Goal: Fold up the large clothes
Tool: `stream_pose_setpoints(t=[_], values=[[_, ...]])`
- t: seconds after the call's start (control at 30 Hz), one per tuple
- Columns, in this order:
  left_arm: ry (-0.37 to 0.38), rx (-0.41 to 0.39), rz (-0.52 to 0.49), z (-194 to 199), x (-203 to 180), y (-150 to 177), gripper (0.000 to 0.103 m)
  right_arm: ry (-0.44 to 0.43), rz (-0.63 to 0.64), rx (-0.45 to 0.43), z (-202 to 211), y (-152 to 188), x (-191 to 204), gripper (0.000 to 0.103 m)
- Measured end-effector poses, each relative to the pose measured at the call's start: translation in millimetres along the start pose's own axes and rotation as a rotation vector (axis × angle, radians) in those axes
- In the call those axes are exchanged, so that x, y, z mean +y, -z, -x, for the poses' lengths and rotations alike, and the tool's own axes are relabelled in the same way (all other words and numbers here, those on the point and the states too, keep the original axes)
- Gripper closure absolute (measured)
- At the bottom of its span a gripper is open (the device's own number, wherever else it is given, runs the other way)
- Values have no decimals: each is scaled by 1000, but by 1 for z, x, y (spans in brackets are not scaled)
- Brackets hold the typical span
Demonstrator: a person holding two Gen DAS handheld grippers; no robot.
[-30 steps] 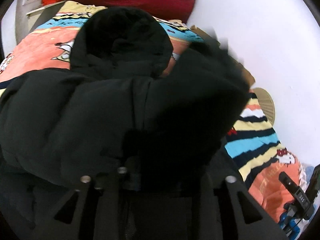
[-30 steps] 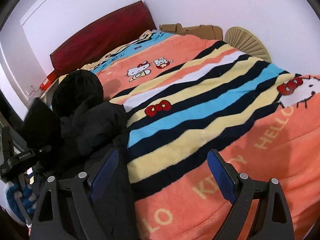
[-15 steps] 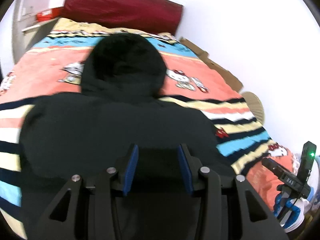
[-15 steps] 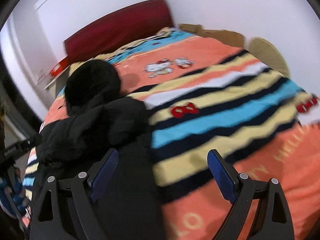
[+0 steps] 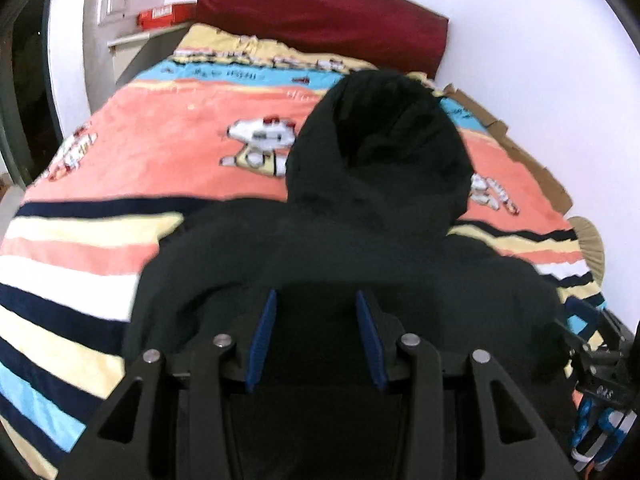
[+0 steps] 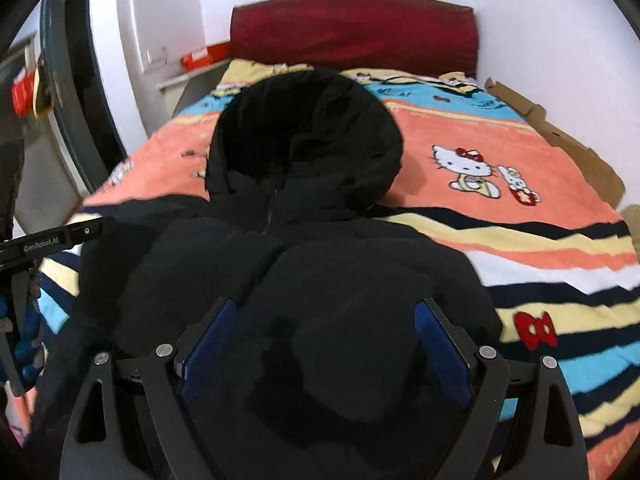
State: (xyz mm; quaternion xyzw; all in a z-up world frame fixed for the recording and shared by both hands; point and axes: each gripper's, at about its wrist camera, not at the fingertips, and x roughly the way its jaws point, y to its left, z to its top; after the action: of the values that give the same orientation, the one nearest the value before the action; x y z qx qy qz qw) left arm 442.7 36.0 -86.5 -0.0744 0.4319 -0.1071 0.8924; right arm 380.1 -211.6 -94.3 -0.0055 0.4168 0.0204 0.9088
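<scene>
Lower part of black jacket (image 5: 360, 248) hidden behind left gripper (image 5: 316, 340), blanket (image 6: 540, 248) covered beneath jacket, red box (image 5: 158, 14) lettering too blurred to read

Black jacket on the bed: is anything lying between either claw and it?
Nothing visible does. The black jacket lies on the striped blanket right in front of the right claw and the left claw, both open with only jacket fabric ahead.

Left gripper (image 5: 316, 336) fingers half apart — right gripper (image 6: 324, 344) fingers spread wide.
</scene>
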Motion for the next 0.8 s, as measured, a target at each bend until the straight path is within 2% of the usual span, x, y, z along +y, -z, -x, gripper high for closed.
stream_pose_setpoints(t=[0.1,0.2,0.43,0.63,0.73,0.8], values=[[25,10,8,-17,6,21,62,27,-10,48,-25,12,-6,13],[38,12,-4,-21,7,38,61,-18,-40,102,-37,33,-14,10],[-12,38,-78,-5,-1,54,60,-8,4,134,-25,43,-14,10],[-54,-34,-101,14,-11,41,60,0,45,25,8,26,-6,11],[-46,-56,-87,14,-15,39,60,1,67,-25,8,14,-1,11],[-40,-52,-91,8,-19,41,60,2,78,-21,-3,11,0,11]])
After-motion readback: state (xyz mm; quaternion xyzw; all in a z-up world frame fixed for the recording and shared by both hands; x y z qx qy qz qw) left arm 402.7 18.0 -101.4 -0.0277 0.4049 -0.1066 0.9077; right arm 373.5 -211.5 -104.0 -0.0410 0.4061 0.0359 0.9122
